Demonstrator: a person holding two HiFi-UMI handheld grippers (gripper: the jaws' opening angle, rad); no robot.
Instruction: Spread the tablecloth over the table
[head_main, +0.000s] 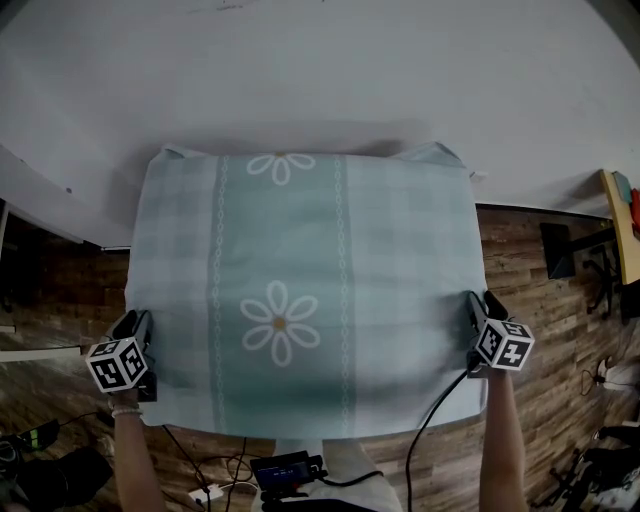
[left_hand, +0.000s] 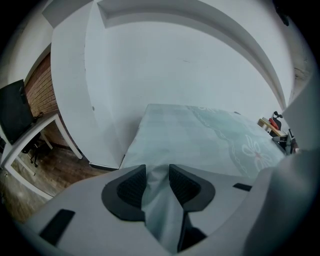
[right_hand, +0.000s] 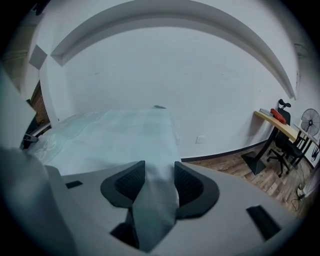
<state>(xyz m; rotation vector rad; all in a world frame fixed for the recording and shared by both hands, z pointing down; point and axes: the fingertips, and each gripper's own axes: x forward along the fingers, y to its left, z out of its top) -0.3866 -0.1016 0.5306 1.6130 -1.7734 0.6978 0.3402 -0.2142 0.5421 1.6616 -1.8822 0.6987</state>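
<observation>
A pale green tablecloth (head_main: 300, 300) with white daisies and a checked pattern lies spread flat over the table, which it hides completely. My left gripper (head_main: 137, 328) is at the cloth's near left corner, my right gripper (head_main: 473, 308) at its near right corner. In the left gripper view a fold of the tablecloth (left_hand: 200, 140) fills the gap between the two dark pads of the left gripper (left_hand: 157, 180). In the right gripper view the right gripper (right_hand: 159, 182) likewise pinches a bunched fold of the tablecloth (right_hand: 120, 135). The far corners rest against the white wall.
A white wall (head_main: 320, 80) stands directly behind the table. Wooden floor (head_main: 540, 300) shows on both sides. Cables and a dark device (head_main: 285, 470) lie by the person's feet. At the right stand a desk (right_hand: 280, 125) with red items, a chair and a fan (right_hand: 310, 120).
</observation>
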